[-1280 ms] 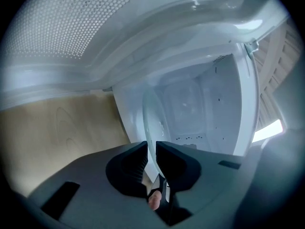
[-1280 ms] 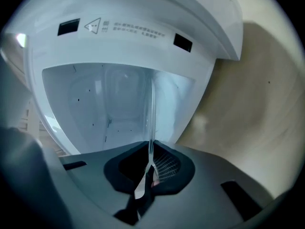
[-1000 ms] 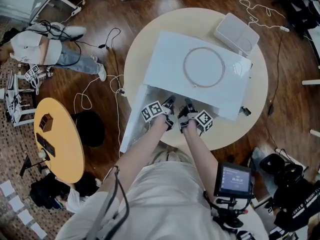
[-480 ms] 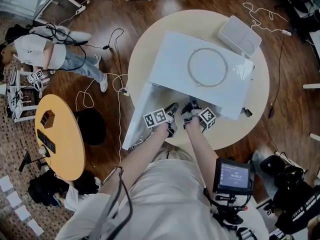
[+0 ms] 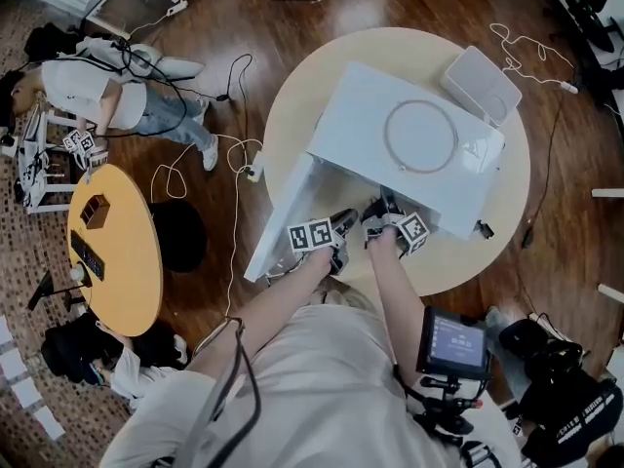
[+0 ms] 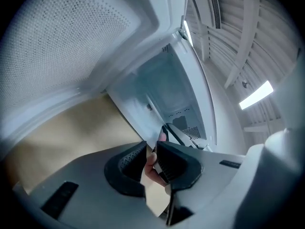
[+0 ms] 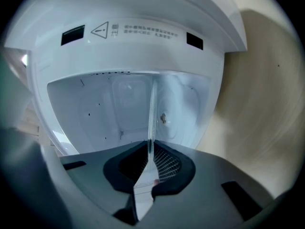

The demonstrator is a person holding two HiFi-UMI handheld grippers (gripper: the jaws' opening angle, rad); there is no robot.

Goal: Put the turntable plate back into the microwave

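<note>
Right gripper (image 7: 148,157) is pinching the glass plate (image 7: 152,111) by its rim, presenting it edge-on at the mouth of the open microwave (image 5: 361,115). Left gripper (image 6: 153,152) is hovering alongside, jaws pressing almost together; whether they are gripping anything cannot be determined.

A warning triangle (image 7: 99,31) beside small, illegible print stands on the upper front frame of the microwave (image 7: 143,56).

Left gripper (image 6: 151,156): jaws pinch the clear turntable plate (image 6: 155,202) at its edge
Ahead: open microwave (image 6: 167,92)
Up-left: perforated door (image 6: 66,42)
Left: tan table (image 6: 71,132)
</note>
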